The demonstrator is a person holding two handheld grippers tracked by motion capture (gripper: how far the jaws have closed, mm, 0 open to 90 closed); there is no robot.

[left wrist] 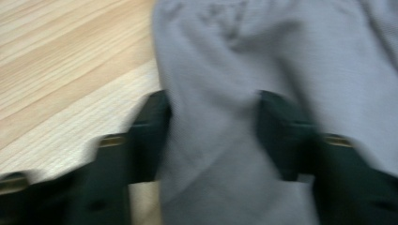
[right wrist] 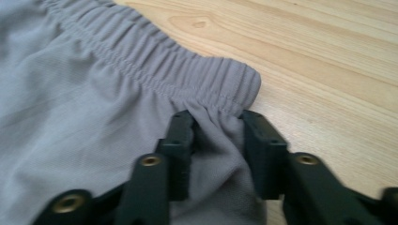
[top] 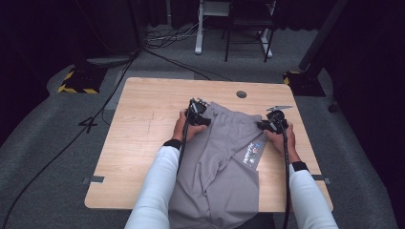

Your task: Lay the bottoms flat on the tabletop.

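I have the grey shorts [top: 224,152] flat on the table [top: 138,143], my left gripper [left wrist: 213,136] pinching fabric at one waistband corner and my right gripper [right wrist: 216,140] pinching the other, probably to spread them evenly.

We see a light wooden table [top: 143,124] with a round grommet hole [top: 241,94] near its far edge, standing on grey carpet [top: 43,138]. Black cables [top: 57,152] trail across the floor at the left. Beyond, white desk legs [top: 199,28] and a dark chair frame [top: 248,33] meet black curtains. Yellow-and-black striped bases [top: 76,83] flank the far corners.
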